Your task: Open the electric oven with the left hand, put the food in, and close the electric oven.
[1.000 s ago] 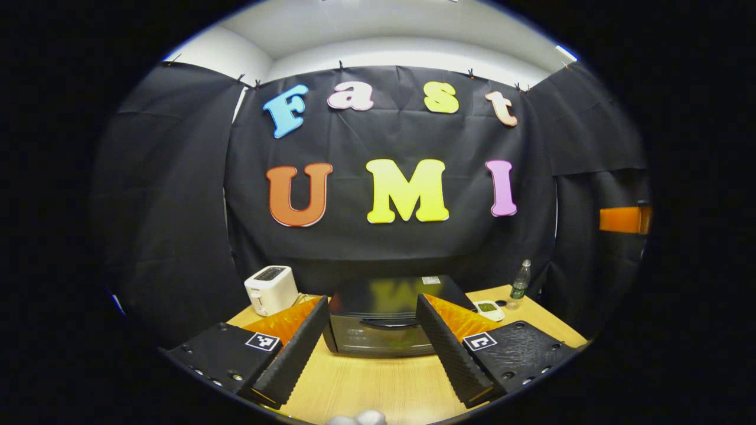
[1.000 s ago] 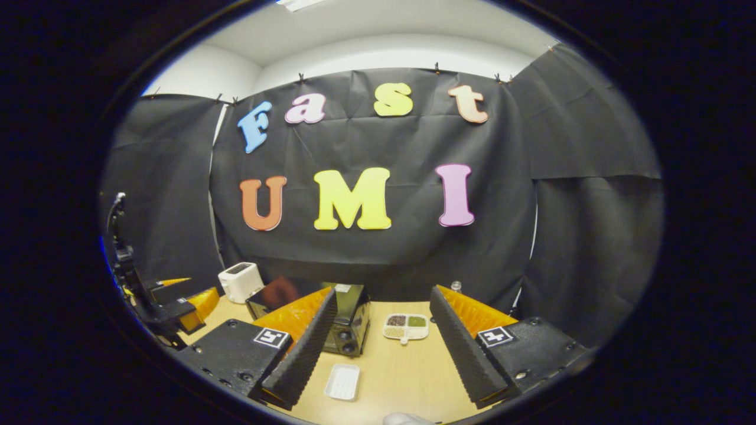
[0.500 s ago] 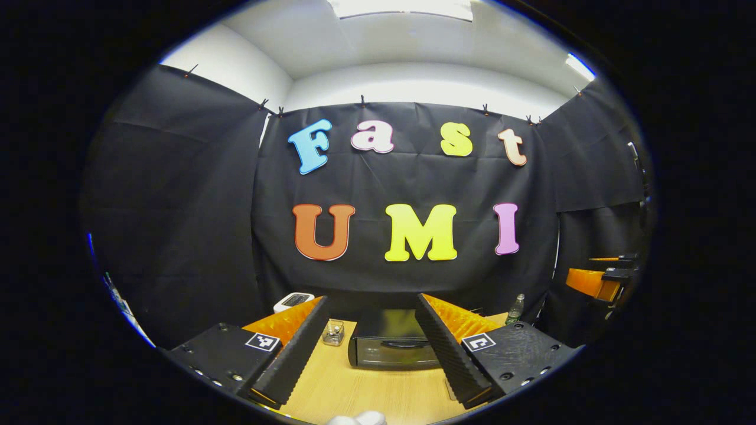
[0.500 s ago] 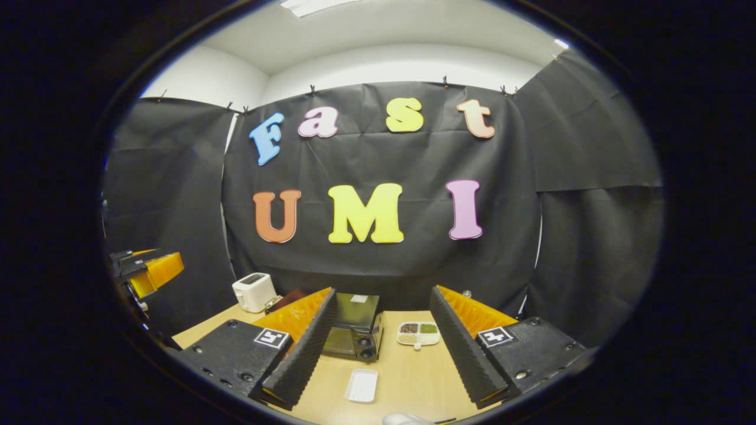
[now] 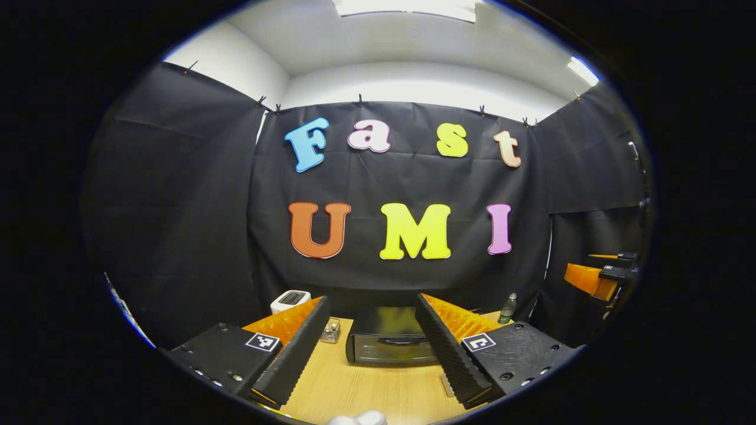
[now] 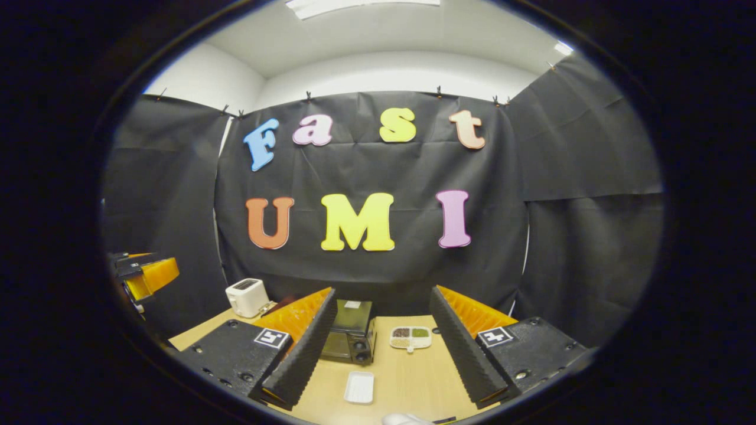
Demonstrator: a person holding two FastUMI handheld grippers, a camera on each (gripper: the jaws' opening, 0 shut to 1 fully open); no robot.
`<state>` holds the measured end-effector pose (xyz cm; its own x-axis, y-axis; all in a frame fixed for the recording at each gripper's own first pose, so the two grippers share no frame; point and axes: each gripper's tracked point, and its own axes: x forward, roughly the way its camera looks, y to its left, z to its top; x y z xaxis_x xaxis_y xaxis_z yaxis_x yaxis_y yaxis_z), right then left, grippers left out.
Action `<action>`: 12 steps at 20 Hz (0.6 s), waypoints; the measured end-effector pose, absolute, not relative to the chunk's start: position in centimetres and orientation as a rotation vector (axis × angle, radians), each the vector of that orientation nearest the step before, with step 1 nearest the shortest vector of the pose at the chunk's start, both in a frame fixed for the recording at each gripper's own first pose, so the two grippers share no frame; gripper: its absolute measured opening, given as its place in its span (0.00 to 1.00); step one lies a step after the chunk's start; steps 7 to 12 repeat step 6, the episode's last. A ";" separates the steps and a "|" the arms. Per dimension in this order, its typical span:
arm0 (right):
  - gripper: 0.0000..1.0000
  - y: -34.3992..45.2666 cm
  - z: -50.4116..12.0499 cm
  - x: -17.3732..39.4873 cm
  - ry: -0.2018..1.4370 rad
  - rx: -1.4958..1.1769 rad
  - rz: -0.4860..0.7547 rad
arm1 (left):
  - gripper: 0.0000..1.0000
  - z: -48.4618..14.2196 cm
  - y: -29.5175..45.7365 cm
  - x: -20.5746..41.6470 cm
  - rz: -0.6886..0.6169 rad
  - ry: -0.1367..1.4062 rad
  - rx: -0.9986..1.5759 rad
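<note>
The black electric oven (image 5: 387, 343) stands on the wooden table (image 5: 354, 389) with its door shut, straight ahead of my left gripper (image 5: 372, 310). That gripper is open, holds nothing and hangs well back from the oven. In the right gripper view the oven (image 6: 351, 339) is seen at an angle behind a small white tray (image 6: 360, 386) on the table. My right gripper (image 6: 383, 298) is open and holds nothing, above the table's near side. Each gripper also appears at the edge of the other's view: the right gripper (image 5: 596, 277) and the left gripper (image 6: 142, 274).
A white toaster (image 5: 290, 300) and a small glass jar (image 5: 331, 332) stand left of the oven. A plastic bottle (image 5: 505, 308) stands at the back right. A divided dish (image 6: 410, 337) with dark and green fillings lies right of the oven. Black cloth walls surround the table.
My left gripper has drawn back and risen, so the oven looks smaller and farther off. The right gripper has also lifted a little. Both stay open.
</note>
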<state>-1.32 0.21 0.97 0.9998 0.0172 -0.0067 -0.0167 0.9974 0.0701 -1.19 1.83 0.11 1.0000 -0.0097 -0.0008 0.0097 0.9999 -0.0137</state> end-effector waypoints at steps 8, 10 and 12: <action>0.95 0.6 1.8 -1.4 -0.006 0.063 0.020 | 0.96 0.5 2.2 -1.4 -0.010 -0.010 -0.014; 0.95 0.6 1.8 -1.4 -0.006 0.063 0.020 | 0.96 0.5 2.2 -1.4 -0.010 -0.010 -0.014; 0.95 0.6 1.8 -1.4 -0.006 0.063 0.020 | 0.96 0.5 2.2 -1.4 -0.010 -0.010 -0.014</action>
